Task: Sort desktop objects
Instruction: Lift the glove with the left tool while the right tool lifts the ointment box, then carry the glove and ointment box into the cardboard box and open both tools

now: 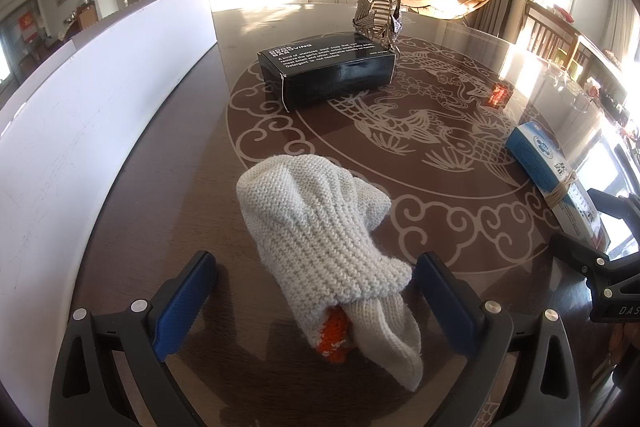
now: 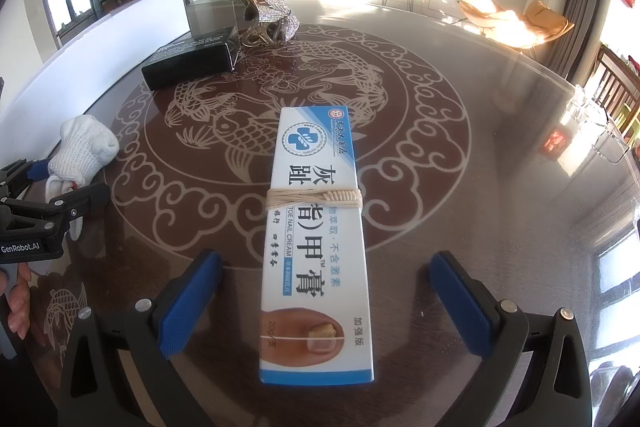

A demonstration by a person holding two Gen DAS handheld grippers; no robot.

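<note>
- On the round glass-topped table (image 2: 460,187), with the koi medallion (image 2: 256,131) at its centre as landmark: white panel (image 1: 80,131) standing along the left edge, well off the medallion.
- Black carton (image 1: 326,73): on the medallion's far-left rim. Stiff card, probably light; grip across the short sides.
- Toe-nail cream box (image 2: 316,247): long, lying from the medallion's centre out over its near rim, string wound round the middle. Rigid, light, glossy so possibly slippery; take across the narrow width, near the string.
- Knitted sock bundle (image 1: 320,239): cream with an orange patch, at the medallion's near-left rim. Soft, compressible, not fragile; pinch the thick rolled middle.
- Rhinestone hair claw (image 2: 270,19): far rim, beside the carton. Hard, likely delicate.
- Left gripper (image 1: 316,291): released, jaws fully wide, straddling the sock; pads clear of it.
- Right gripper (image 2: 324,303): released, wide, straddling the cream box's near end; no contact.
</note>
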